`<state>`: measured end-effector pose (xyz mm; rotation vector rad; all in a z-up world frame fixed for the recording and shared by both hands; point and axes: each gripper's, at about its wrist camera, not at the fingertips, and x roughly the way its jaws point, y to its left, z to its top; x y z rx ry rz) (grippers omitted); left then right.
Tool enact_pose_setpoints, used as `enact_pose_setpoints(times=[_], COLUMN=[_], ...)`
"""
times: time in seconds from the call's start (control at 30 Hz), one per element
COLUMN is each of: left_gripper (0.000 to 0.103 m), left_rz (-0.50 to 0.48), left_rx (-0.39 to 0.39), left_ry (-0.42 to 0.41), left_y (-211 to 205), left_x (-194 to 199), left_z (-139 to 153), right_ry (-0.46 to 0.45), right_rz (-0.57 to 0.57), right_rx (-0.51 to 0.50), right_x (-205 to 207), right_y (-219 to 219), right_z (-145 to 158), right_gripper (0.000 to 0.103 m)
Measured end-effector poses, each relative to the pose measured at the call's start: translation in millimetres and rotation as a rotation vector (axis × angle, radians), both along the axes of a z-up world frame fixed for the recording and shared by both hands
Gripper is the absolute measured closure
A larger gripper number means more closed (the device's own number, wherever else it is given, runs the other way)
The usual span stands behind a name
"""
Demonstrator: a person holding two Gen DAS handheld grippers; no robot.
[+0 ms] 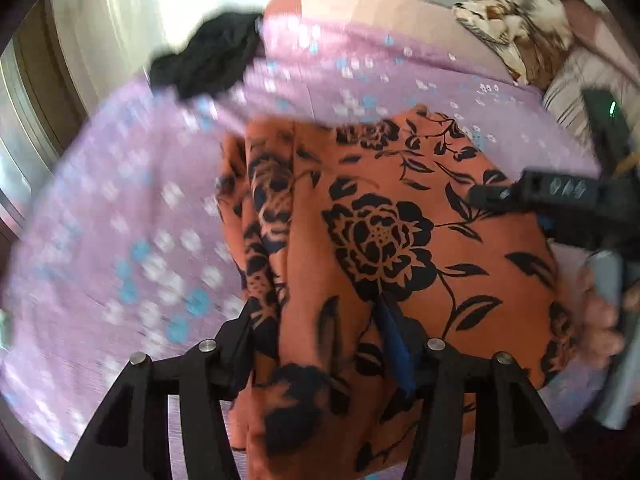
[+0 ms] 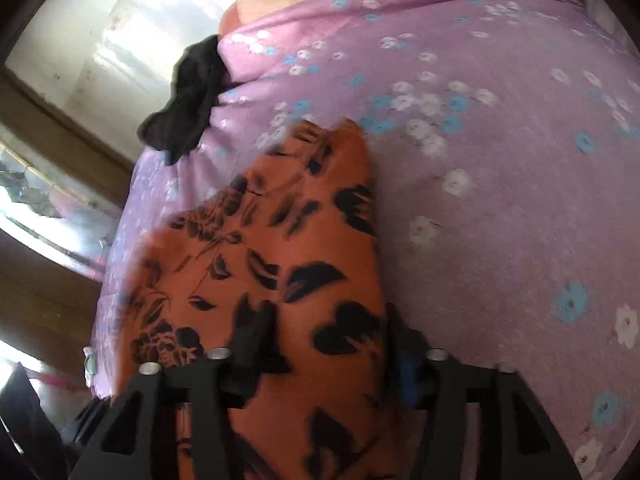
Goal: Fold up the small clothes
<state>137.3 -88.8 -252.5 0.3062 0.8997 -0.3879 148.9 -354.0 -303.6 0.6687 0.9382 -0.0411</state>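
Left claw (image 1: 324, 344): the orange garment with black flowers (image 1: 380, 240) is draping between its two fingers, jaws standing partly apart with cloth filling the gap. Whether the pads are pressing on the cloth I cannot tell; folds are hiding the tips.

Ahead of this claw the garment is spreading out over a bed covered by a lilac sheet with white and blue blossoms (image 1: 120, 220). To the claw's right, the other black claw (image 1: 500, 194) is reaching in over the cloth's edge, a hand (image 1: 600, 320) gripping its grey handle lower down.

Far ahead and to the left, a crumpled black garment (image 1: 212, 60) is lying at the bed's edge. Far ahead to the right, a brown-and-cream patterned bundle (image 1: 516, 24) is sitting against the bedding.

Right claw (image 2: 328, 356): the same orange cloth (image 2: 280, 240) is running up between its fingers, jaws also partly apart; pad contact not visible. The lilac sheet (image 2: 500, 200) is lying to its right, the black garment (image 2: 188, 96) ahead-left.
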Motion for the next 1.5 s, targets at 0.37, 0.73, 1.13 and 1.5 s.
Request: enact_pose_setpoints(times=[0.37, 0.73, 1.13, 1.5], left_gripper=[0.038, 0.024, 0.007, 0.000], left_rz=[0.038, 0.078, 0.124, 0.210], left_rx=[-0.025, -0.086, -0.093, -0.114], left_ry=[-0.260, -0.426, -0.517, -0.525], left_y=[22.1, 29.4, 41.0, 66.0], left_x=[-63.5, -103.0, -135.3, -152.7], left_z=[95.0, 169.3, 216.5, 239.7], right_ry=[-0.318, -0.432, -0.577, -0.631], right_rz=[-0.045, -0.025, 0.010, 0.015], right_rx=[-0.127, -0.192, -0.295, -0.370], right_x=[-103.5, -178.7, -239.5, -267.2], right_y=[16.3, 39.4, 72.5, 96.4], right_z=[97.7, 165.5, 234.0, 260.7], right_gripper=[0.043, 0.043, 0.041, 0.038])
